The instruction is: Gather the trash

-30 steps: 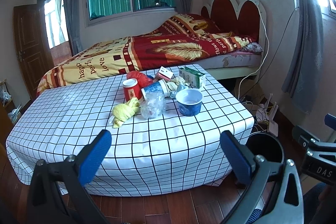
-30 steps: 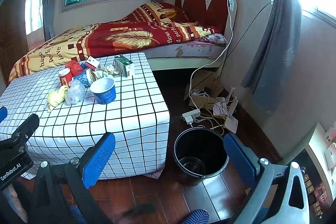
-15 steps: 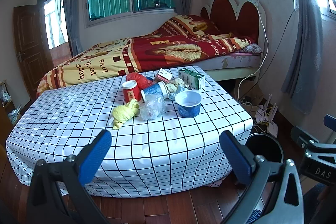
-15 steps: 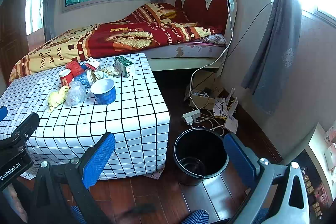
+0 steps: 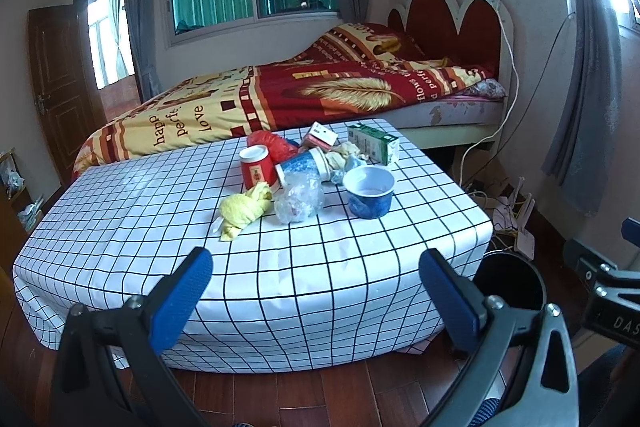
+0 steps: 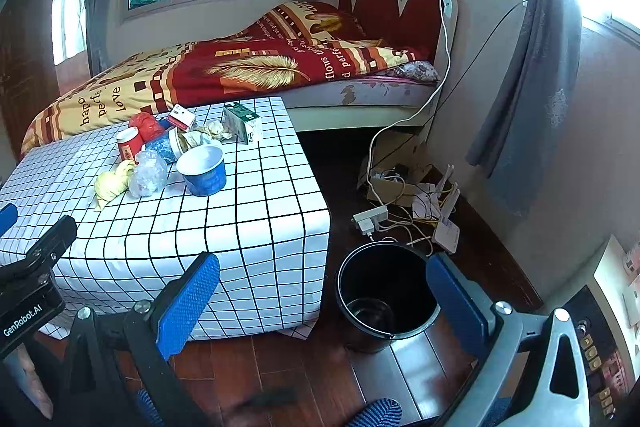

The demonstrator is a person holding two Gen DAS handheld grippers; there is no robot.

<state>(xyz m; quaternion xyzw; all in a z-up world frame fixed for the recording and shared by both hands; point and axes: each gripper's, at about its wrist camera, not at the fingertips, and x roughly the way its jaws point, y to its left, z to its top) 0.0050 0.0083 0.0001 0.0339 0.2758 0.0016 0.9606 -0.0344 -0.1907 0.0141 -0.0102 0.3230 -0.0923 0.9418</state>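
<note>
Trash lies in a heap on the checked table: a yellow crumpled wrapper, a clear plastic bag, a blue paper bowl, a red cup, a tipped blue cup, a green carton and a small red-white box. The heap also shows in the right wrist view, with the bowl nearest. A black bin stands on the floor right of the table. My left gripper is open and empty before the table's near edge. My right gripper is open and empty, above the floor near the bin.
A bed with a red and yellow quilt stands behind the table. A power strip, cables and a router lie on the floor beyond the bin. A grey curtain hangs at the right. The floor is dark wood.
Both views have shifted very slightly; the table sits a little lower and closer in the left wrist view. Both grippers stay open and empty.
</note>
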